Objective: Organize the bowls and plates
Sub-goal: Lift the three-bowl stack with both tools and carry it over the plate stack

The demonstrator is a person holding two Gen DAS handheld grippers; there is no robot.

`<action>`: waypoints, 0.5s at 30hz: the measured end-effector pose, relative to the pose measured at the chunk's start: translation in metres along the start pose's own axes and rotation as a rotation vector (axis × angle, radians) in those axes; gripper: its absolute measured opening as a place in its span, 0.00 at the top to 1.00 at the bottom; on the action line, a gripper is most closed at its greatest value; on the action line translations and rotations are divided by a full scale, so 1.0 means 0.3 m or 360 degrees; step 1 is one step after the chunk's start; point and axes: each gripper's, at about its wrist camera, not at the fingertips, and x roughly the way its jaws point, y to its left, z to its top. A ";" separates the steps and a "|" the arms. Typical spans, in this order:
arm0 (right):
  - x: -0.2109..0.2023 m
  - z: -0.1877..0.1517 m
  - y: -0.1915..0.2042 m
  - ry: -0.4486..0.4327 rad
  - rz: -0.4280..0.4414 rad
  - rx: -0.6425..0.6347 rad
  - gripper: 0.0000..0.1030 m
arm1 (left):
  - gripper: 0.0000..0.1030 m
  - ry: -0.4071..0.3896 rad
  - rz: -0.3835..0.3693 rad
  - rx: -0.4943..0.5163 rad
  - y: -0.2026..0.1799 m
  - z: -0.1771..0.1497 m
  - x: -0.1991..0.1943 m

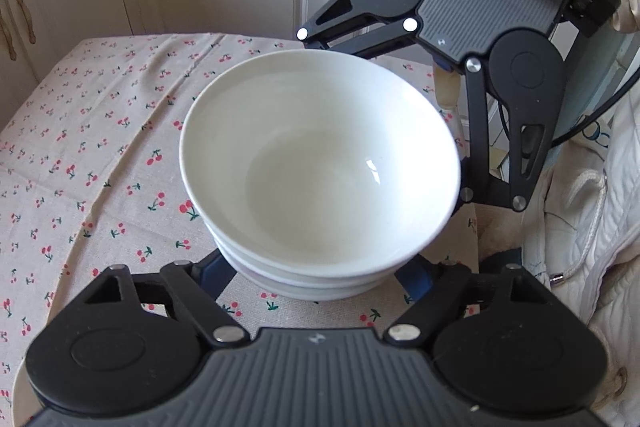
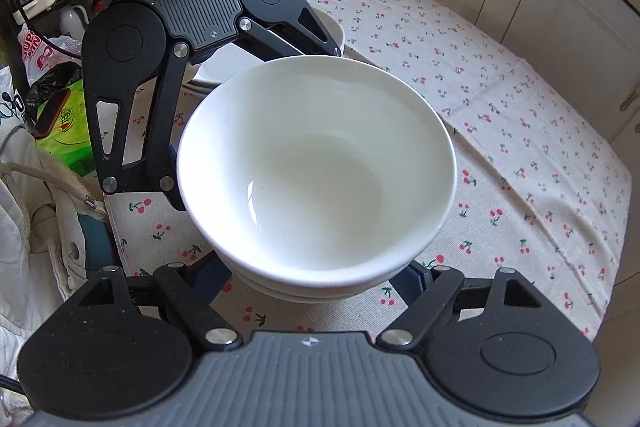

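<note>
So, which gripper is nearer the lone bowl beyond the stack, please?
Left. The left gripper hangs just before that bowl; the right gripper sits across the stack.

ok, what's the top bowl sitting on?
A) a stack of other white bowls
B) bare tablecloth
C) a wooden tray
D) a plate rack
A: the top bowl is nested in more white bowls, whose rims show beneath it, on the cherry-print tablecloth.

both grippers angled downward — left gripper (image 1: 316, 279), right gripper (image 2: 320, 279).
</note>
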 end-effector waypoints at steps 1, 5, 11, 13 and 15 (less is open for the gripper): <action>-0.008 0.007 0.003 -0.0001 -0.0007 -0.0007 0.15 | 0.19 -0.0008 0.0008 0.0002 -0.002 0.000 -0.012; -0.040 0.046 0.019 -0.0015 -0.0041 -0.0064 0.15 | 0.19 -0.0042 0.0070 0.0004 -0.009 -0.005 -0.076; -0.060 0.147 0.053 -0.0066 -0.0055 -0.0186 0.15 | 0.19 -0.0076 0.0204 -0.0031 -0.001 -0.051 -0.198; -0.055 0.193 0.066 -0.0085 -0.0056 -0.0239 0.15 | 0.19 -0.0085 0.0262 -0.0053 0.005 -0.078 -0.241; -0.046 0.242 0.081 -0.0106 -0.0051 -0.0301 0.15 | 0.19 -0.0090 0.0319 -0.0083 0.012 -0.109 -0.284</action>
